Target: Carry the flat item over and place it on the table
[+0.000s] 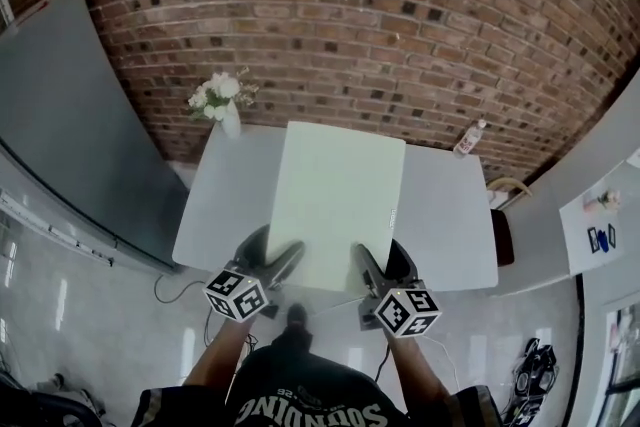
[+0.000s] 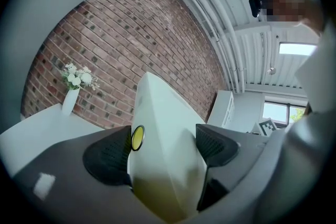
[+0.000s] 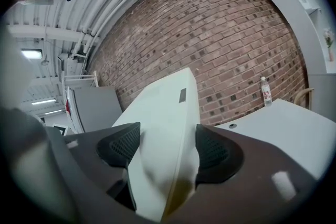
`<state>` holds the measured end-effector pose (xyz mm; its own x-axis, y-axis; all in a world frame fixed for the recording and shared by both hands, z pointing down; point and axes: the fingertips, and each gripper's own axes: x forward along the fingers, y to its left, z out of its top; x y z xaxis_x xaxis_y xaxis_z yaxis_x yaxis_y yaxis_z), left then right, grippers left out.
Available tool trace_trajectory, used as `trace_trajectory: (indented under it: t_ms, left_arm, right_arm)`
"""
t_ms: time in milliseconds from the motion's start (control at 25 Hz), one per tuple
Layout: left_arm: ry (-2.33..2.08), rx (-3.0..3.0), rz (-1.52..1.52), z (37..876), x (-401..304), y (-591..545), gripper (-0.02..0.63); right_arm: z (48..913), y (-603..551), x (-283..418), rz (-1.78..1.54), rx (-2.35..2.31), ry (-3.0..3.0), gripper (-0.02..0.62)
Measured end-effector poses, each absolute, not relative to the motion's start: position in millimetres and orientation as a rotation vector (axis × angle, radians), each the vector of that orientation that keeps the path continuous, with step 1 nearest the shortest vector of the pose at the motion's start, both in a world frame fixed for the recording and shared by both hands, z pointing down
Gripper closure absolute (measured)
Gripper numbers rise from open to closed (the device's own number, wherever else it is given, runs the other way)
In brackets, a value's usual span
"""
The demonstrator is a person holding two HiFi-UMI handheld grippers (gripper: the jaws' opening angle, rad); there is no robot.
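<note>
In the centre of the head view, the left gripper (image 1: 272,262) and right gripper (image 1: 377,267) each pinch the pale flat item (image 1: 335,195) at its near edge, probably to keep it from twisting over the table (image 1: 450,215).

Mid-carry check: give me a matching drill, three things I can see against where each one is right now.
Things:
1. flat pale panel
2. vase of white flowers
3. bottle

Places:
A. far right corner of the white table
B. clamped at its near edge by the left gripper and the right gripper
C. far left corner of the table

Pairs: 1-B, 2-C, 3-A
</note>
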<state>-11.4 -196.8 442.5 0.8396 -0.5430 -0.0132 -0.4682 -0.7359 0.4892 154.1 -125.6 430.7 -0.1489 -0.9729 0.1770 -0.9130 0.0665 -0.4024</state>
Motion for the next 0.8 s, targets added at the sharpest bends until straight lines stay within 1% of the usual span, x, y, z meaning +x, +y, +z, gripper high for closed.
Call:
trace_trajectory:
  t_ms: [360, 800]
  left_arm:
    - [-0.707, 2.524, -0.219, 442.8, -0.3, -265.1, 0.221]
    - [-0.749, 2.534, -0.18, 445.5, 23.3, -309.9, 0.221]
  right_arm:
    - [427.2, -189.7, 163.4, -0.646, -1.994, 2.179, 0.273]
    - [436.6, -238.1, 188.9, -0.667, -1.947, 2.182, 0.275]
